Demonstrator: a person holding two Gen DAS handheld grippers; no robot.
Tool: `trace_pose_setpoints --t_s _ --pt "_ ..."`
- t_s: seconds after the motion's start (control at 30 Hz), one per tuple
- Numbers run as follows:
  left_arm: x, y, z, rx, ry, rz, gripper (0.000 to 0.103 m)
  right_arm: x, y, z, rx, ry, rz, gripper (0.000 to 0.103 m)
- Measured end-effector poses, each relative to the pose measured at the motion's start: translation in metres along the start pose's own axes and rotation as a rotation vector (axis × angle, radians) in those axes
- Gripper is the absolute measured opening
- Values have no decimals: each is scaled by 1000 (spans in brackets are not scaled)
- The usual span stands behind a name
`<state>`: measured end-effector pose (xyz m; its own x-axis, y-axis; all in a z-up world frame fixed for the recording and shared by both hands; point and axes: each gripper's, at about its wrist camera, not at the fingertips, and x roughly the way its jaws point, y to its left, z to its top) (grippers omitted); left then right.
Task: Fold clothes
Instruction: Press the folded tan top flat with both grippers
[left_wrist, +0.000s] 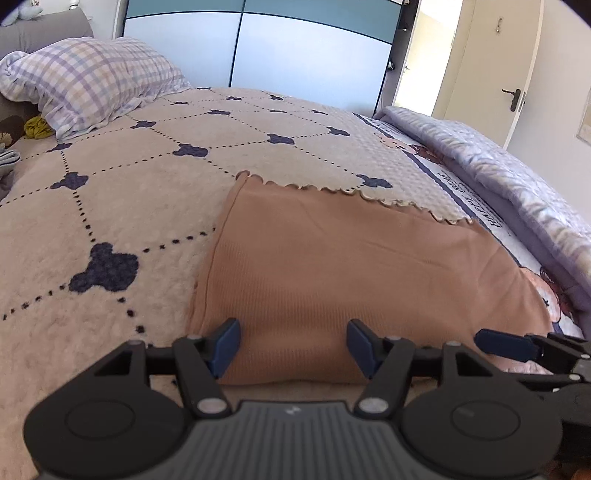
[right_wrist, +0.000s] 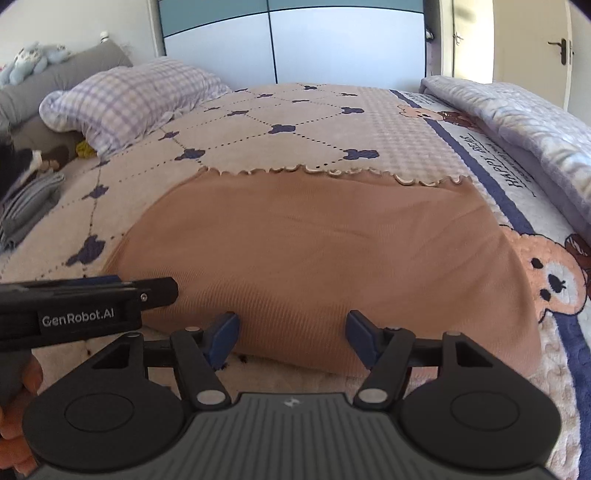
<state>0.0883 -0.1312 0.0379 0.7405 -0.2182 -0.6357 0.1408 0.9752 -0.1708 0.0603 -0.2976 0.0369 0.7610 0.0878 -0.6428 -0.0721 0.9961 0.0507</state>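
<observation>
My bed's fleecy cream bear-print blanket (left_wrist: 110, 206) carries a flat, ribbed tan garment (left_wrist: 351, 266) with a scalloped hem; my left tool (left_wrist: 293, 345) and right tool (right_wrist: 291, 338) gape wide over its near edge, gripping nothing.

The left tongs (left_wrist: 293, 345) and right tongs (right_wrist: 293, 338) are built alike: matt black linkage arms joined by silver rivets, two round black discs flanking a ribbed grey housing stamped with a small white mark, and dark blue fingertips (left_wrist: 226, 345). "GenRobot.AI" is printed in white on one side.
</observation>
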Motion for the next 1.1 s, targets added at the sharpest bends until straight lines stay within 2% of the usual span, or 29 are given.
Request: trace_pose_setpoints --t_s 0.1,0.27,0.4,0.5,0.57,0.67,0.77,1.1 --pt "2 -1 -1 30 3 10 66 4 4 -5 -66 7 -17 70" --pt "3 5 1 25 7 -7 67 5 -8 0 -36 31 39 70" --pt "-7 9 10 -32 -8 -34 65 -14 -34 7 151 -32 105 68" --pt "-7 8 11 -24 -17 -41 65 -21 -45 11 226 -86 80 68" --pt "-2 4 6 13 -5 -16 65 -15 -41 12 196 -77 53 68" --pt "1 -1 3 60 3 14 65 4 -30 5 120 -8 16 68" --pt "3 0 2 73 14 19 66 8 -21 -1 42 -3 -13 70" --pt "6 5 2 75 34 -3 66 13 -24 -7 13 0 -8 71"
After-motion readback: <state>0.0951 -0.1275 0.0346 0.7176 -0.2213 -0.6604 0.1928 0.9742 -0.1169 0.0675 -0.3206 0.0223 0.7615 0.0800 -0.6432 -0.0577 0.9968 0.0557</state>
